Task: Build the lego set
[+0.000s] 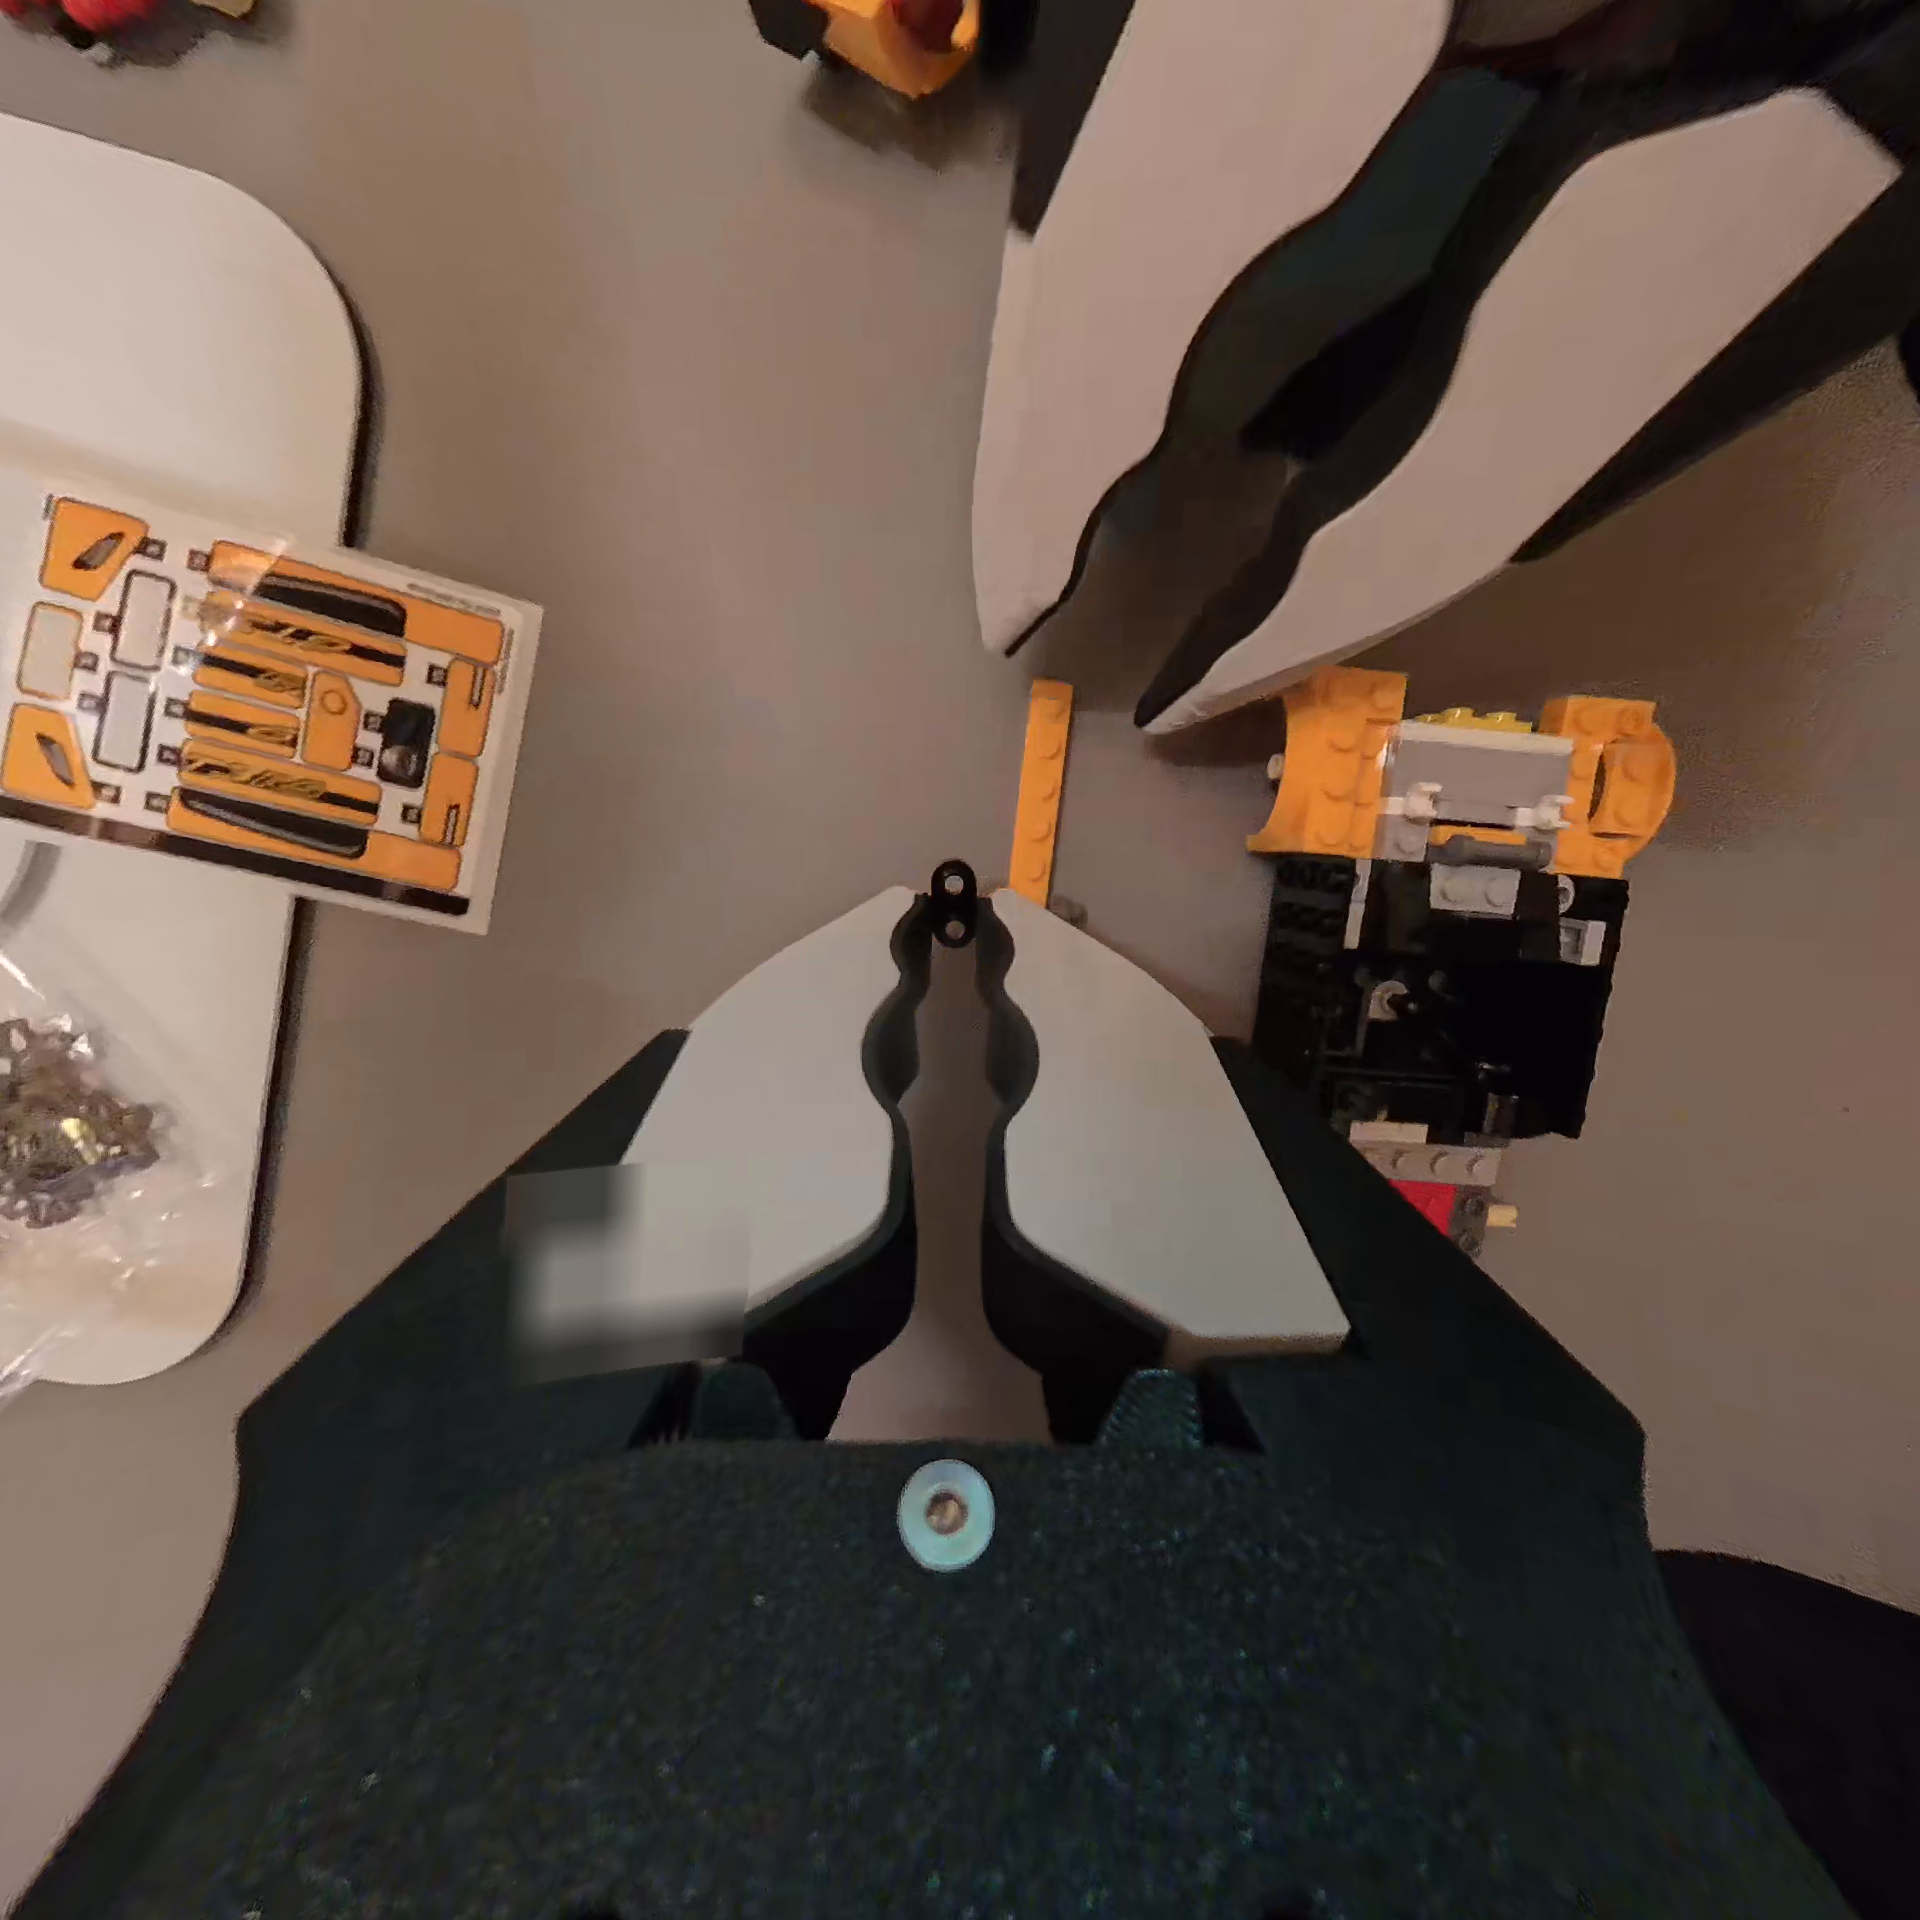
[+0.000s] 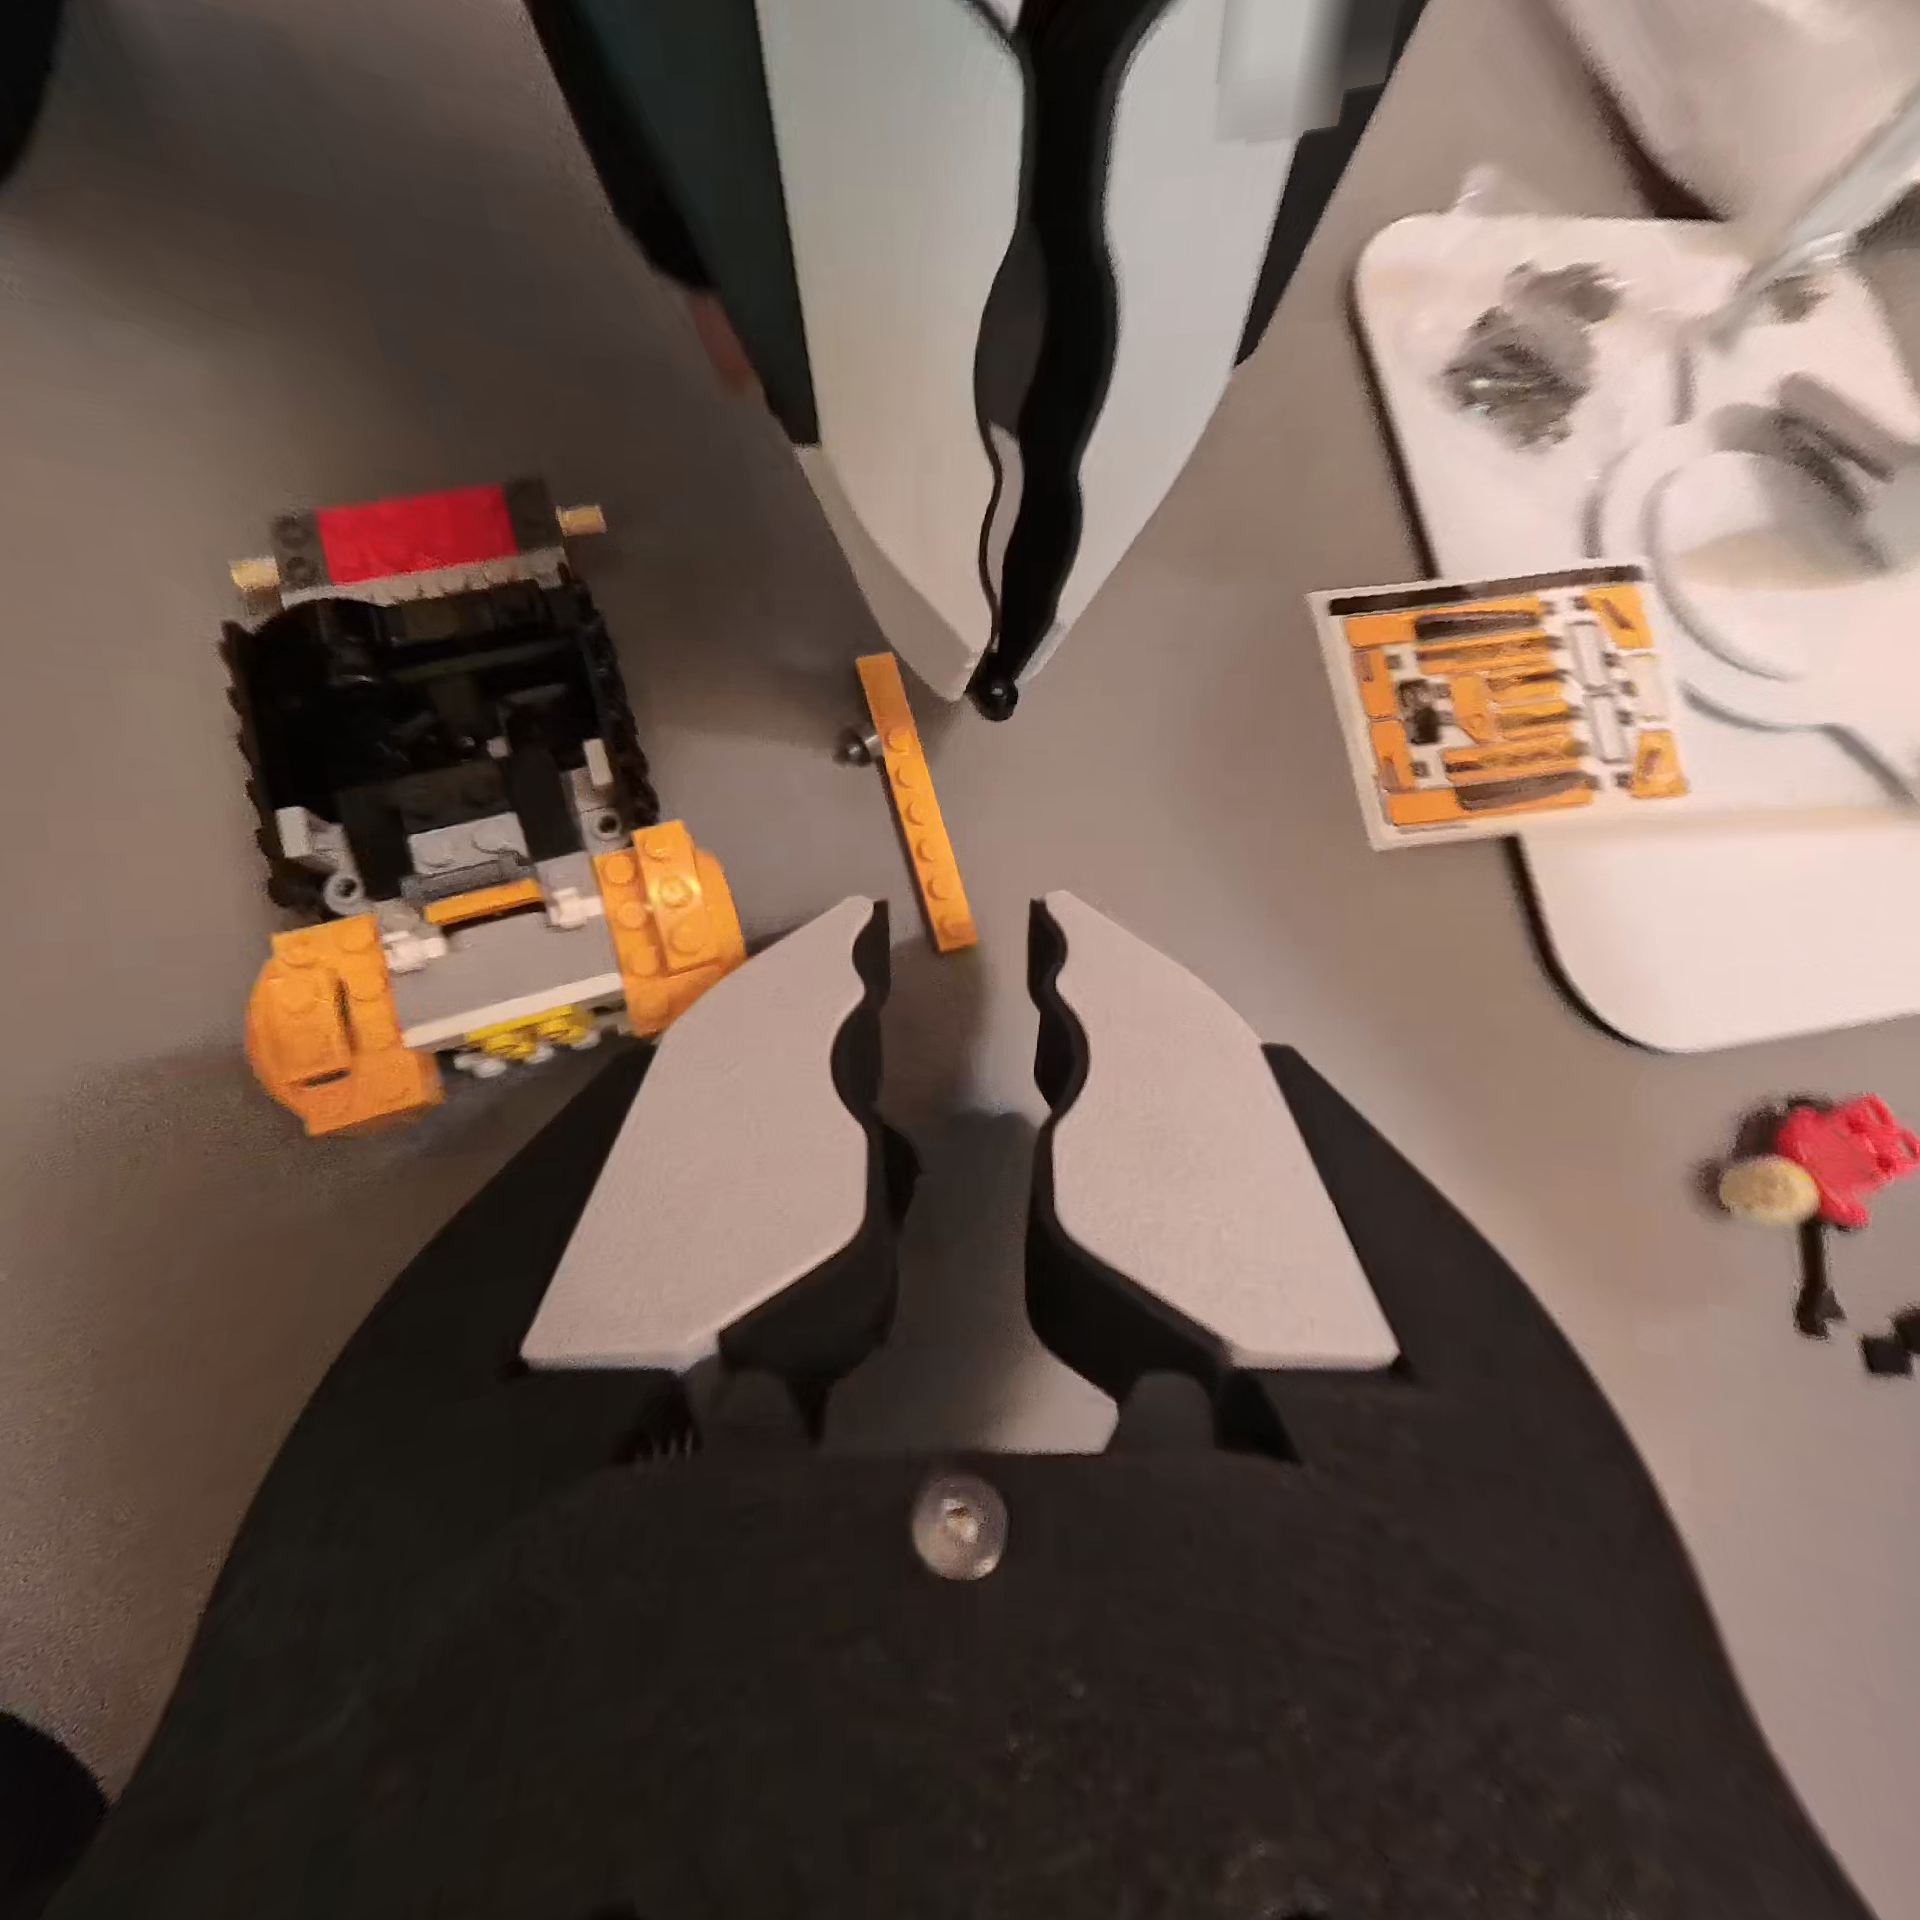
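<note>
My left gripper [image 1: 954,920] is shut on a small black lego piece [image 1: 951,891] and holds it just left of a long orange plate [image 1: 1042,790] that lies on the grey table. My right gripper [image 2: 956,920] is open and empty, its fingertips at the near end of the orange plate [image 2: 914,810]. The partly built car [image 2: 457,810], black with orange fenders, a grey hood and a red rear, stands left of the plate; in the left wrist view the car [image 1: 1444,935] is on the right. The right gripper [image 1: 1081,681] also shows there, and the left gripper [image 2: 992,681] shows in the right wrist view.
A white tray [image 1: 156,364] holds an orange sticker sheet [image 1: 260,707] and a clear bag of small parts [image 1: 62,1143]. A tiny grey piece [image 2: 857,746] lies beside the plate. A red piece [image 2: 1849,1148], a tan round piece [image 2: 1766,1190] and small black bits lie at the right. Tip to tip, the grippers are about 4 centimetres apart.
</note>
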Action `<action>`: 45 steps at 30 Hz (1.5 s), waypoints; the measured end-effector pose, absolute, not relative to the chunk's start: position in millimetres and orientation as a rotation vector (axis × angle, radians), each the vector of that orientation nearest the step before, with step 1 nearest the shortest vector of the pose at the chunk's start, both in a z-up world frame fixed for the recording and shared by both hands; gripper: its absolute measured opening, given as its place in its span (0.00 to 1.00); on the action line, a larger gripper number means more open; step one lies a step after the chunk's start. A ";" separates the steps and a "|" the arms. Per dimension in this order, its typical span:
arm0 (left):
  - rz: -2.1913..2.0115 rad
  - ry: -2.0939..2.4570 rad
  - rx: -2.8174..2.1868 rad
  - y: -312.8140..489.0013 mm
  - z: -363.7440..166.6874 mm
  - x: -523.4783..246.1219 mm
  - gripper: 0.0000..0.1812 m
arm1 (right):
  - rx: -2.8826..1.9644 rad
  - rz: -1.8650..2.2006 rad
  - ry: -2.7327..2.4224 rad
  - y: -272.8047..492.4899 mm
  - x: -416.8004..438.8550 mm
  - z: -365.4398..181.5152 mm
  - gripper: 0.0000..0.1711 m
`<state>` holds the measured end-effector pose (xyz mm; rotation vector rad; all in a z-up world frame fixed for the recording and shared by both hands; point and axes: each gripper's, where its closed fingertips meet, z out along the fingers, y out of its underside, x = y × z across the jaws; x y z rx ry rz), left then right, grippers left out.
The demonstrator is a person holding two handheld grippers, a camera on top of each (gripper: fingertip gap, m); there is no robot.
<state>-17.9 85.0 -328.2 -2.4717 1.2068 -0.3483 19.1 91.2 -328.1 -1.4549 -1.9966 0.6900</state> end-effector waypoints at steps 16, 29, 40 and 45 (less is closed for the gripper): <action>-0.347 1.188 -2.472 66.8 -320.6 -46.0 0.04 | -1.347 0.790 -2.293 51.1 1.8 -341.6 0.04; -0.481 1.273 -2.454 50.1 -326.1 -27.1 0.04 | -1.370 0.721 -2.284 56.4 9.1 -342.4 0.04; -0.566 1.300 -2.419 48.1 -330.4 -5.6 0.04 | -1.344 0.786 -2.194 63.9 5.9 -326.9 0.09; -0.591 1.297 -2.395 48.6 -327.3 0.1 0.04 | -1.263 0.843 -2.179 51.8 -0.9 -322.4 0.09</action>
